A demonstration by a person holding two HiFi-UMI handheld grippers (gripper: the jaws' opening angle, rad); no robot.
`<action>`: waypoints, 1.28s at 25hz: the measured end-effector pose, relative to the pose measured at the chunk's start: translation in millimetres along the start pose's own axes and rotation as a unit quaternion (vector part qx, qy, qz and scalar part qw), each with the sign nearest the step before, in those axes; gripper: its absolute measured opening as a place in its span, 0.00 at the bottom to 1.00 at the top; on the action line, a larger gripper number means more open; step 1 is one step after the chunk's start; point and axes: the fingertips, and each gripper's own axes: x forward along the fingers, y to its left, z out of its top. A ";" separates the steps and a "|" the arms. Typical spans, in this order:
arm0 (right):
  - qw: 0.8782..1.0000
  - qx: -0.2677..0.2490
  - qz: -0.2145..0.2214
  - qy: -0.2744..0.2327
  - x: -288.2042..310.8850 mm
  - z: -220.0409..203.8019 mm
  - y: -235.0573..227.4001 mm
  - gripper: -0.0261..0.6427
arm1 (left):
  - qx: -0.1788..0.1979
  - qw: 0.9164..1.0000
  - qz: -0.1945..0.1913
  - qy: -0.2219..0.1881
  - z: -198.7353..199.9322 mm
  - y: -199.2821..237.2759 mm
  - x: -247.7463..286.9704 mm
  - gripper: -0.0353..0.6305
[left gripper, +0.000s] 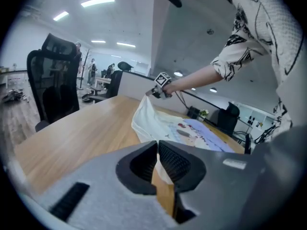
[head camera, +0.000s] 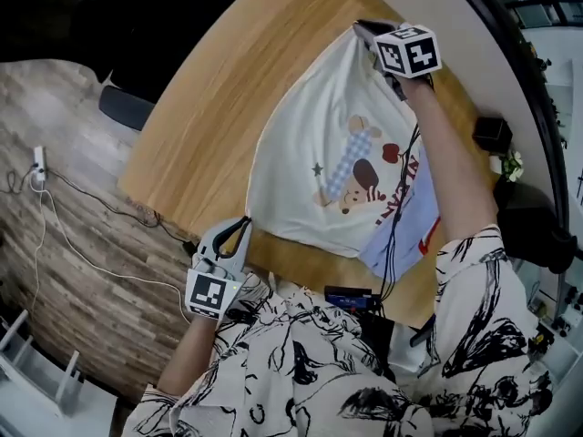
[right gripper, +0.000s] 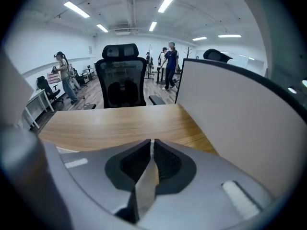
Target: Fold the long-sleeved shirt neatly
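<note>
The bench (head camera: 205, 107) lies bare to the left of the shirt (head camera: 301, 162), so there is open room to pass there. A grey partition (right gripper: 230, 109) walls the far edge just behind the right tool (head camera: 369, 36). An office chair (right gripper: 121, 75) stands at the bench's end. Black cables (head camera: 393, 235) hang across the shirt.

Bright, even overhead light; fisheye-warped, dark-vignetted edges

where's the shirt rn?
The shirt is mid head view over the wooden table, near corner pinched in the left gripper, far corner in the right gripper.
</note>
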 end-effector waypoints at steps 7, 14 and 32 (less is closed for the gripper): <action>0.997 0.004 -0.053 -0.060 -78.0 -14.9 -27.5 0.09 | 0.126 0.980 -0.140 -0.060 24.6 -100.5 -9.0 0.08; 0.992 0.022 -0.087 -0.087 -144.9 -44.2 -54.7 0.09 | 0.130 0.962 -0.232 -0.054 23.4 -181.8 -7.7 0.08; 0.981 0.057 -0.144 -0.120 -282.3 -150.4 -111.5 0.09 | 0.123 0.912 -0.388 -0.056 14.4 -345.6 10.8 0.08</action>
